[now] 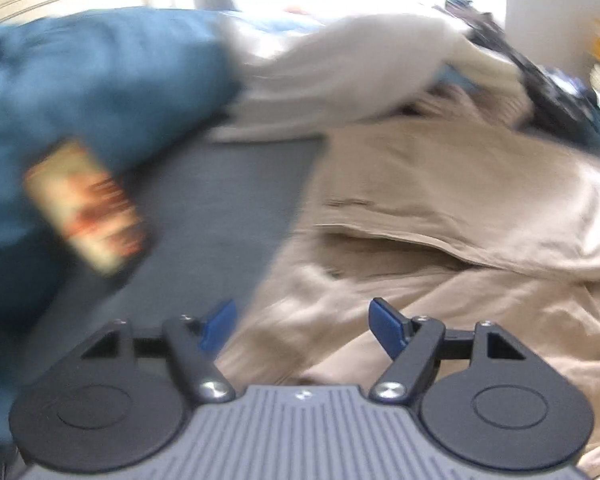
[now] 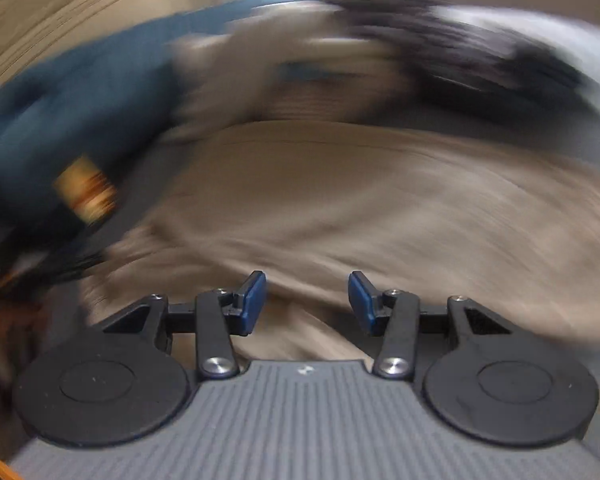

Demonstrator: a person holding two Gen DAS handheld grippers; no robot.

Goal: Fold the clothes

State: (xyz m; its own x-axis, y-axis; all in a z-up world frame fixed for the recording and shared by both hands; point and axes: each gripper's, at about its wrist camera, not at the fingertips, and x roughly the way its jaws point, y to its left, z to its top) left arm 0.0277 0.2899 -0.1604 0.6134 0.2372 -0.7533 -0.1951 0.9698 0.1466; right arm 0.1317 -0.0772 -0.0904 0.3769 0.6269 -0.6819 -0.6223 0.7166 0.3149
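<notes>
The broad tan woven-cloth garment [image 1: 440, 200] lies rumpled on the grey tabletop [image 1: 220, 208], the largest thing here; one flat folded layer rests across its middle, loose creased cloth nearer the cameras. The step in hand looks like a pause between folds, with nothing gripped. Next, I judge, each hand must pick an edge of the tan garment and close on it. Left of the garment sits a teal plush fabric heap [image 1: 80, 92]; beyond it, a white cloth [image 1: 340, 76]. The left tongs [image 1: 302, 324] gape wide, empty; the right tongs [image 2: 307, 302] stand narrower, empty too.
</notes>
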